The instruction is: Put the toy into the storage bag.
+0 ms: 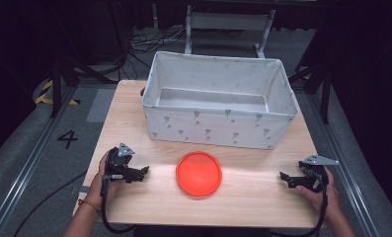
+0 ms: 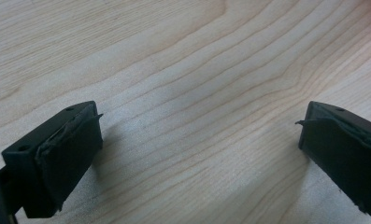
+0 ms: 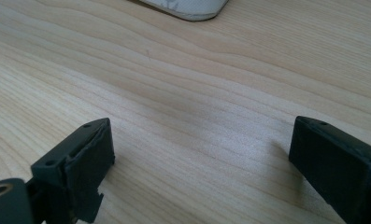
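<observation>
A round orange-red lid lies flat on the wooden table, in front of a white fabric bin with a grey pattern. My left gripper rests near the table's left edge, jaws pointing right toward the lid, a short gap away. In the left gripper view it stands open over bare wood. My right gripper sits near the right edge, jaws pointing left toward the lid. Its own view has the right gripper open with only wood between its pads, and the bin's lower corner at the top.
The bin is empty inside and takes up the back half of the table. Dark floor, cables and metal frame legs surround the table. A floor mark "4" lies to the left.
</observation>
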`<state>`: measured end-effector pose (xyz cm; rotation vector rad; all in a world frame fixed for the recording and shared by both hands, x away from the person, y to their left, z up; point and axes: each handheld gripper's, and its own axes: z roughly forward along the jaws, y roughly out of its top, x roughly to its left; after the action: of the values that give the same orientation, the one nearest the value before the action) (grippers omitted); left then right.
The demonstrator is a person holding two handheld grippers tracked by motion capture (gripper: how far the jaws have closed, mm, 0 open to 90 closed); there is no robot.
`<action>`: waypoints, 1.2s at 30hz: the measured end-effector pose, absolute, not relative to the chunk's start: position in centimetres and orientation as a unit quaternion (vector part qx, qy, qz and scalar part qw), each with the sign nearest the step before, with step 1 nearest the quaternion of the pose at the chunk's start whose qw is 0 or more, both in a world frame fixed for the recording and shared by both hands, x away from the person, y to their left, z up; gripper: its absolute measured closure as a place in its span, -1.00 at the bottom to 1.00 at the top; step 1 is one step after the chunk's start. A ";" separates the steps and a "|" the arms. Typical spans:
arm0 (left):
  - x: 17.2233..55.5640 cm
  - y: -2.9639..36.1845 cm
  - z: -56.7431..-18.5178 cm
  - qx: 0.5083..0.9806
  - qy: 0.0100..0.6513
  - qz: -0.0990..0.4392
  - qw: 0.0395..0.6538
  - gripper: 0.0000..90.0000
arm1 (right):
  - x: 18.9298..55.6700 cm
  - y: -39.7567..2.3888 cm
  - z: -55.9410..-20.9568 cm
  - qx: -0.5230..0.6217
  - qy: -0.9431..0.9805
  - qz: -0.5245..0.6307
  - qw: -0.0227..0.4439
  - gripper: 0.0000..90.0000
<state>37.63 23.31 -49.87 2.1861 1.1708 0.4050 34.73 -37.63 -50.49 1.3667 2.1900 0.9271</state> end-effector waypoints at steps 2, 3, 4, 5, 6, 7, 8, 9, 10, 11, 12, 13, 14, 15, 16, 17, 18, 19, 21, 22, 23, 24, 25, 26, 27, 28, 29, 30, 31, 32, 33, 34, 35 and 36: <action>37.6 23.4 -49.9 0.830 0.438 0.151 0.311 -1.00 | 34.7 -37.6 -50.5 0.488 0.783 0.331 0.198 -0.84; 37.5 23.5 -49.9 0.830 0.437 0.151 0.312 -1.00 | 34.7 -37.6 -50.5 0.488 0.783 0.331 0.198 -0.84; 37.5 23.6 -49.9 0.833 0.433 0.147 0.312 -1.00 | 34.7 -37.6 -50.5 0.488 0.783 0.331 0.198 -0.84; 37.4 23.7 -49.8 0.836 0.428 0.148 0.310 -1.00 | 34.7 -37.6 -50.5 0.488 0.783 0.331 0.198 -0.84; 37.3 23.8 -49.8 0.838 0.426 0.146 0.310 -1.00 | 34.7 -37.6 -50.5 0.488 0.783 0.331 0.198 -0.84; 37.2 23.8 -49.8 0.837 0.425 0.149 0.311 -1.00 | 34.7 -37.6 -50.5 0.488 0.783 0.331 0.198 -0.84; 37.2 23.8 -49.8 0.837 0.425 0.149 0.311 -1.00 | 34.7 -37.6 -50.5 0.488 0.783 0.331 0.198 -0.84; 37.1 23.8 -49.8 0.838 0.424 0.145 0.312 -1.00 | 34.7 -37.6 -50.5 0.488 0.783 0.331 0.199 -0.84; 37.1 23.9 -49.8 0.839 0.422 0.145 0.311 -1.00 | 34.7 -37.6 -50.5 0.489 0.782 0.331 0.198 -0.84; 37.1 23.9 -49.8 0.840 0.421 0.145 0.311 -1.00 | 34.7 -37.6 -50.5 0.489 0.782 0.331 0.198 -0.84; 37.1 23.9 -49.8 0.841 0.419 0.144 0.311 -1.00 | 34.7 -37.6 -50.5 0.489 0.782 0.331 0.198 -0.84; 37.1 24.0 -49.8 0.842 0.416 0.144 0.312 -1.00 | 34.7 -37.7 -50.5 0.488 0.783 0.331 0.198 -0.84; 37.1 24.0 -49.9 0.843 0.415 0.139 0.313 -1.00 | 34.7 -37.6 -50.5 0.489 0.782 0.331 0.198 -0.85; 37.1 24.0 -49.9 0.843 0.415 0.139 0.313 -1.00 | 34.7 -37.6 -50.5 0.489 0.782 0.331 0.198 -0.85; 37.1 24.1 -49.9 0.844 0.413 0.139 0.314 -1.00 | 34.7 -37.7 -50.5 0.489 0.783 0.331 0.199 -0.85; 37.1 24.1 -49.8 0.844 0.412 0.138 0.314 -1.00 | 34.7 -37.7 -50.5 0.490 0.782 0.331 0.199 -0.84; 37.1 24.1 -49.9 0.844 0.412 0.139 0.314 -1.00 | 34.7 -37.7 -50.5 0.490 0.782 0.331 0.199 -0.84; 37.1 24.1 -49.9 0.844 0.413 0.139 0.314 -1.00 | 34.7 -37.7 -50.5 0.490 0.781 0.331 0.199 -0.84; 37.1 24.0 -49.8 0.842 0.416 0.139 0.313 -1.00 | 34.7 -37.7 -50.5 0.490 0.781 0.331 0.199 -0.84; 37.1 24.0 -49.8 0.843 0.415 0.139 0.313 -1.00 | 34.7 -37.7 -50.5 0.490 0.782 0.331 0.199 -0.84; 37.1 24.0 -49.8 0.843 0.415 0.139 0.313 -1.00 | 34.7 -37.7 -50.5 0.490 0.782 0.331 0.198 -0.84; 37.1 24.0 -49.8 0.843 0.415 0.139 0.313 -1.00 | 34.7 -37.7 -50.5 0.490 0.782 0.331 0.198 -0.84; 37.1 24.0 -49.8 0.843 0.415 0.139 0.313 -1.00 | 34.7 -37.7 -50.5 0.489 0.782 0.332 0.198 -0.84; 37.1 24.0 -49.8 0.843 0.415 0.139 0.313 -1.00 | 34.7 -37.7 -50.5 0.489 0.782 0.332 0.198 -0.84; 37.1 24.0 -49.8 0.843 0.415 0.139 0.313 -1.00 | 34.7 -37.7 -50.5 0.489 0.782 0.332 0.198 -0.84; 37.1 24.0 -49.8 0.843 0.415 0.139 0.313 -1.00 | 34.7 -37.7 -50.5 0.488 0.782 0.333 0.198 -0.84; 37.1 24.0 -49.8 0.843 0.416 0.139 0.313 -1.00 | 34.7 -37.7 -50.5 0.488 0.782 0.333 0.198 -0.84; 37.1 24.0 -49.8 0.843 0.415 0.139 0.313 -1.00 | 34.7 -37.7 -50.5 0.488 0.782 0.333 0.198 -0.84; 37.1 24.0 -49.8 0.843 0.416 0.139 0.313 -1.00 | 34.7 -37.7 -50.5 0.488 0.782 0.333 0.198 -0.84; 37.1 24.0 -49.8 0.843 0.415 0.139 0.313 -1.00 | 34.7 -37.7 -50.5 0.488 0.782 0.333 0.198 -0.84; 37.1 24.0 -49.8 0.843 0.415 0.139 0.313 -1.00 | 34.7 -37.7 -50.5 0.488 0.782 0.333 0.198 -0.84; 37.1 24.0 -49.8 0.843 0.415 0.139 0.313 -1.00 | 34.7 -37.7 -50.5 0.488 0.783 0.333 0.197 -0.84; 37.1 24.0 -49.8 0.843 0.415 0.139 0.313 -1.00 | 34.7 -37.7 -50.5 0.487 0.783 0.333 0.197 -0.84; 37.1 24.0 -49.8 0.843 0.415 0.139 0.313 -1.00 | 34.7 -37.7 -50.5 0.487 0.783 0.333 0.197 -0.84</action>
<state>37.07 24.04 -49.83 2.2226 1.0953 0.3674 34.68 -37.74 -50.50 1.3643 2.1912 0.9323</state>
